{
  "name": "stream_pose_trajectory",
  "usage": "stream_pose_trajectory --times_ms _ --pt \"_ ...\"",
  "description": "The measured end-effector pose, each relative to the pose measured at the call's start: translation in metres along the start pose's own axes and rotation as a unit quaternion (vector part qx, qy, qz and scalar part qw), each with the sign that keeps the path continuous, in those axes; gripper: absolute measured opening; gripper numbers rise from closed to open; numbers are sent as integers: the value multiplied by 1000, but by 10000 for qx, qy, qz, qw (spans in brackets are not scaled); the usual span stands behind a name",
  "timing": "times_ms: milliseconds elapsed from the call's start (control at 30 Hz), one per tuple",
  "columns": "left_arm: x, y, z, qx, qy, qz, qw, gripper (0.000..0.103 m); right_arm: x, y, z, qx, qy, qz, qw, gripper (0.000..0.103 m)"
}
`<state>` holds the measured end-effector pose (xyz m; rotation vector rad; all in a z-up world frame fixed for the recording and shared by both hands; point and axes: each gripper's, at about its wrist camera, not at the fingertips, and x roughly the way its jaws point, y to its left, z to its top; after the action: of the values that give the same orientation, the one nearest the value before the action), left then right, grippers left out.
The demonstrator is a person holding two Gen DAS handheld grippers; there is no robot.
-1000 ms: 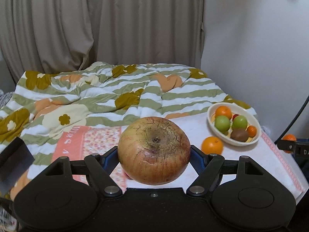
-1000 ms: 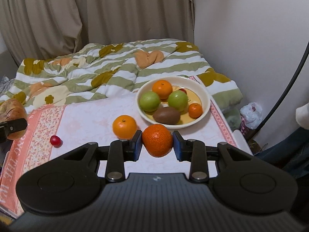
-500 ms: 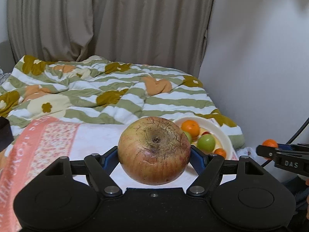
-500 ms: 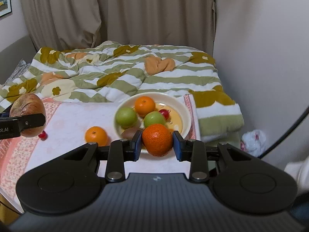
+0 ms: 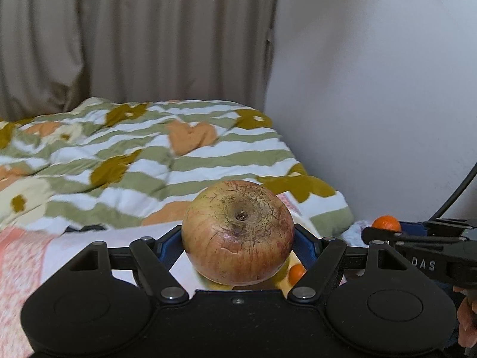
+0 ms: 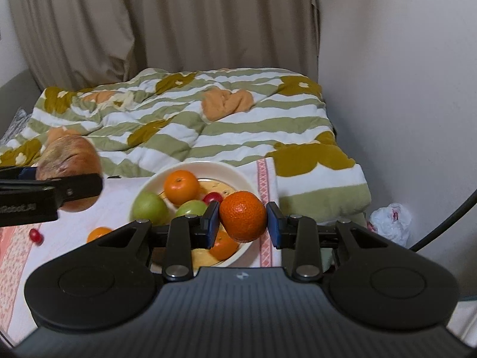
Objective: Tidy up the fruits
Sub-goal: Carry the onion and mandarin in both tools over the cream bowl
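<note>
My left gripper (image 5: pixel 238 240) is shut on a large red-yellow apple (image 5: pixel 237 232), held in the air beside the bowl; the apple also shows at the left of the right wrist view (image 6: pixel 70 164). My right gripper (image 6: pixel 243 219) is shut on an orange mandarin (image 6: pixel 243 216) and holds it just above the near right side of the cream bowl (image 6: pixel 238 173). The bowl holds a mandarin (image 6: pixel 181 186), two green fruits (image 6: pixel 149 208), a small red fruit (image 6: pixel 213 197) and another mandarin (image 6: pixel 223 246). The mandarin and right gripper show at the right of the left wrist view (image 5: pixel 386 223).
A loose mandarin (image 6: pixel 98 233) and a small red fruit (image 6: pixel 36 235) lie on the white-and-pink cloth (image 6: pixel 119 194) left of the bowl. A striped green quilt (image 6: pixel 193 119) covers the bed behind. The wall (image 6: pixel 402 89) is close on the right, with a white bag (image 6: pixel 390 219) on the floor.
Both grippers have moved forward and right towards the bowl with their fruit. The mandarin now hangs over the bowl's near right side, and the apple is closer to the bowl's left.
</note>
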<state>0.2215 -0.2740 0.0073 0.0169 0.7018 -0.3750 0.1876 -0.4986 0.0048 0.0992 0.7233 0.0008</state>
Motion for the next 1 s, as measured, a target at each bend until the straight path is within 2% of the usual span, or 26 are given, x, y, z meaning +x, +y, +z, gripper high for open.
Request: stream_pose_trajectory --times_ms 433,633,767,900,967,1000 --pt "108 -21 35 504 459 -485 9965 79 57 -29 14 313 273 -168 9990 49" --pt "150 -29 34 735 609 -503 9942 79 76 -34 12 380 443 -223 9980 49" --pt "169 -31 30 781 745 -600 9923 79 84 -38 11 407 531 -274 9974 49" --pt "182 -35 26 921 853 -526 9907 79 90 -41 12 400 599 -302 9969 49" --pt "183 -35 25 924 848 -531 9907 81 92 -42 12 385 619 -305 9969 49" --pt "179 -34 26 922 725 -580 9914 91 92 -43 12 382 626 -304 9968 49"
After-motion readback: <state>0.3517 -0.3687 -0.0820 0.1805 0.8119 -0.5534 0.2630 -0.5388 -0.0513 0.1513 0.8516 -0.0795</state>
